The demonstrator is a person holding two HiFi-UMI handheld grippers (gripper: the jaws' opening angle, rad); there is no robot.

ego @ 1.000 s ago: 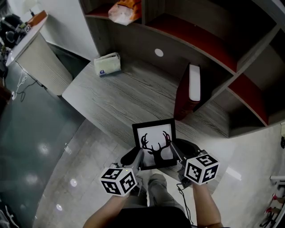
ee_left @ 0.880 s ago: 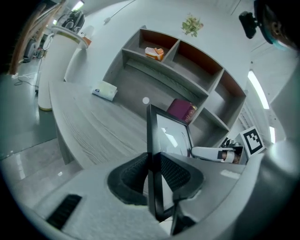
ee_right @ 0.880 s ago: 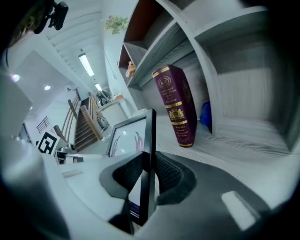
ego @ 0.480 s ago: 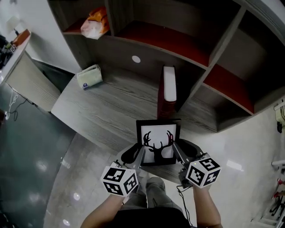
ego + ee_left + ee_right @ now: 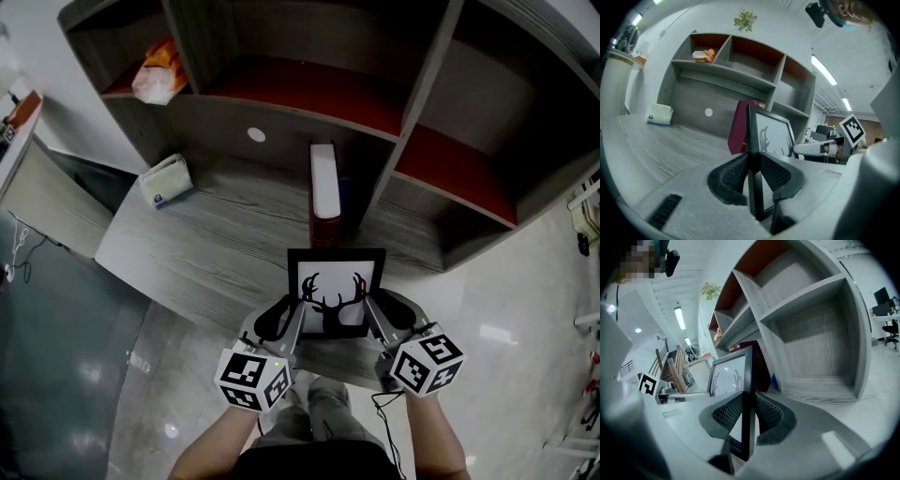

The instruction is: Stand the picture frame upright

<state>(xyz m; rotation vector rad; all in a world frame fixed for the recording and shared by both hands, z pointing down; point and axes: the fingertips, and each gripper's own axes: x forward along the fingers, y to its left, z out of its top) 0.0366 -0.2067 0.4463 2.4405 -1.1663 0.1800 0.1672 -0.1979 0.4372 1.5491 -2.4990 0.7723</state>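
Grey desk (image 5: 197,234); left gripper (image 5: 284,322), right gripper (image 5: 378,319) pinch picture frame (image 5: 335,292) side edges, level, frame upright.

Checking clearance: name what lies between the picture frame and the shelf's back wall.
A red book stands behind the picture frame, shown in the head view.

Just behind the black picture frame (image 5: 336,291), at twelve o'clock, stands the dark red book (image 5: 324,187); the white tissue pack (image 5: 167,180) lies at ten.
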